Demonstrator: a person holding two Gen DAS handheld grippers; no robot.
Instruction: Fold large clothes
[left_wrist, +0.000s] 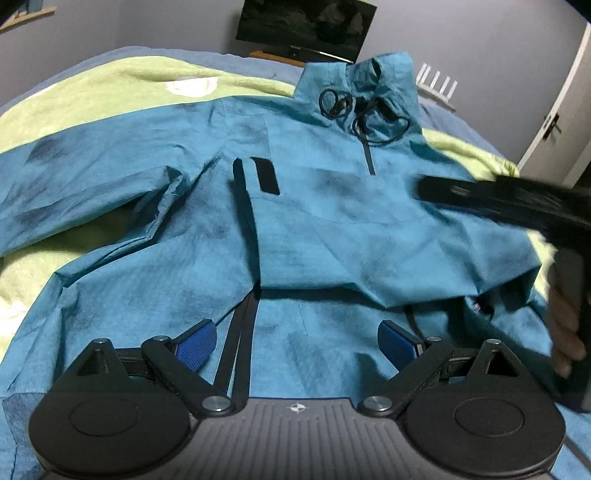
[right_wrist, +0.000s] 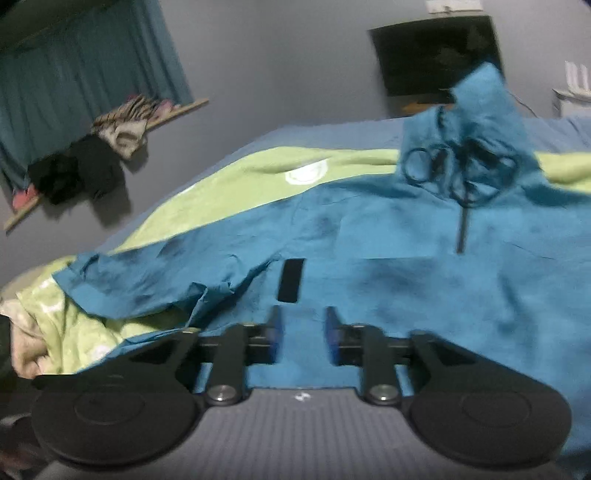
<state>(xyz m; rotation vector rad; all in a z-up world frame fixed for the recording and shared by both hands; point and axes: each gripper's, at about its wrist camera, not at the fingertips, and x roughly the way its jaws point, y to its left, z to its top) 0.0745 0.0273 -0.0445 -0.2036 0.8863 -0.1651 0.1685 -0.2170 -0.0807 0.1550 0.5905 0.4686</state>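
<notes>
Left tongs (left_wrist: 295, 341) spread wide, empty, low over the teal jacket (left_wrist: 314, 229). Right tongs (right_wrist: 303, 332) part open, nothing between them, hovering above its chest. Jacket lies face up on the bed (left_wrist: 110, 96), right side folded inward, left sleeve (left_wrist: 92, 177) out. Risk: slick fabric; a shallow pinch could slip and spoil the fold.

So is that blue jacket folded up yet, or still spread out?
Partly folded. The blue jacket lies on the bed, one sleeve still stretched sideways, while the other side is already turned in over the chest.
</notes>
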